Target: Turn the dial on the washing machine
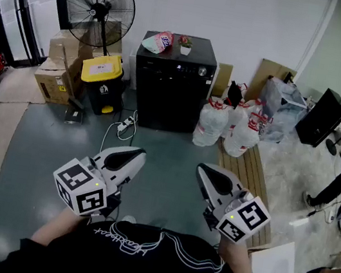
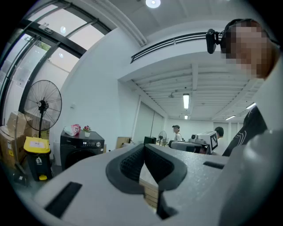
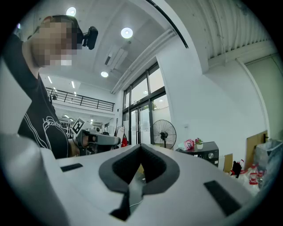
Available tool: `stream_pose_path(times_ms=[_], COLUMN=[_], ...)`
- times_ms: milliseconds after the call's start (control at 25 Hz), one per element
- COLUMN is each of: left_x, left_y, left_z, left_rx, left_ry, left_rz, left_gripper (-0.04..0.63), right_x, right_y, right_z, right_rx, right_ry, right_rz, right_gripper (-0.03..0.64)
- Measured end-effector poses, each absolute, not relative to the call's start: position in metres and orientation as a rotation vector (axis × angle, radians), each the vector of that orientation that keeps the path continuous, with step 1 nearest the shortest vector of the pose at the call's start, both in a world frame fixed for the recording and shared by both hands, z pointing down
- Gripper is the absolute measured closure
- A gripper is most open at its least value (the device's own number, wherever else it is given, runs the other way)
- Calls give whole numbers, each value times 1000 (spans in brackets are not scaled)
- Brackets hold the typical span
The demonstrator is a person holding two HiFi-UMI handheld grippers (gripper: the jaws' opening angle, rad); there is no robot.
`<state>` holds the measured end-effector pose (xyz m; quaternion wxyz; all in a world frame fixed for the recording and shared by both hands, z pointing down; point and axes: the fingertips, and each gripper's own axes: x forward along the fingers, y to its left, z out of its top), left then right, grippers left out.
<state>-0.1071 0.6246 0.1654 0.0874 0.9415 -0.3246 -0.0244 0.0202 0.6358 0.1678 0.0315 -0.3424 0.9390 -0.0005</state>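
In the head view, my left gripper [image 1: 133, 153] and right gripper [image 1: 206, 171] hang side by side. The black washing machine [image 1: 170, 93] stands well ahead of both, against the wall. Its dial [image 1: 202, 71] sits on the top panel, toward the right-hand tool's side. A power strip [image 1: 123, 127] and its cable lie on the floor between the tools and the machine, and I judge I could snag a foot there walking in.

In the left gripper view, the jaws are pressed together on nothing, and the machine is far off to the left of the tips.

In the right gripper view, the jaws are likewise closed tight and empty, with the machine far off to their right. If the tips arrive closed like this, they would only butt the dial and skid off. Reaching too high could knock the small potted plant [image 1: 186, 46] on top.
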Motion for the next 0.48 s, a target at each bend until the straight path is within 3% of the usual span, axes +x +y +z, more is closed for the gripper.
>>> stream_pose_path(times_ms=[400,480], left_x=[-89,-88], left_y=[633,633], left_z=[169,169], left_rx=[2787,2784], left_ry=[-926,-922], left_rz=[-90,-81], left_gripper=[589,591], right_x=[38,39], right_y=[645,643], right_z=[167,169], right_rx=[-1134,-1148], right_ry=[2878,2880], right_rz=[69,62], right_gripper=[611,526])
